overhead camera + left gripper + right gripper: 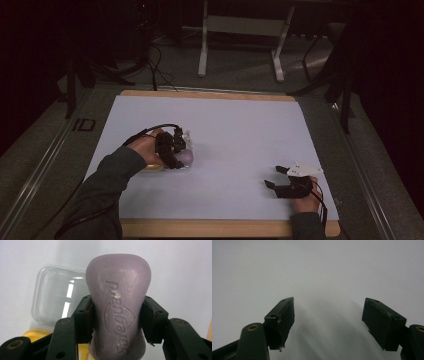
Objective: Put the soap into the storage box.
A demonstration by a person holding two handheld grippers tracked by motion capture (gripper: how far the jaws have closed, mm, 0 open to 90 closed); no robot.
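- Purple soap bar [117,307] squeezed tight between the left gripper [116,320] fingers, with raised letters on its face.
- Seen from the high view at the left side of the worktop [235,125], near the middle row, soap [186,157] under the left gripper [172,150].
- Clear plastic box [57,297] just behind the soap, with a yellow piece [37,336] below it.
- Right gripper [280,177] resting low at the near right, well apart from the soap.
- Right gripper [328,322] fingers spread wide, holding nothing, over the plain white sheet [317,270].
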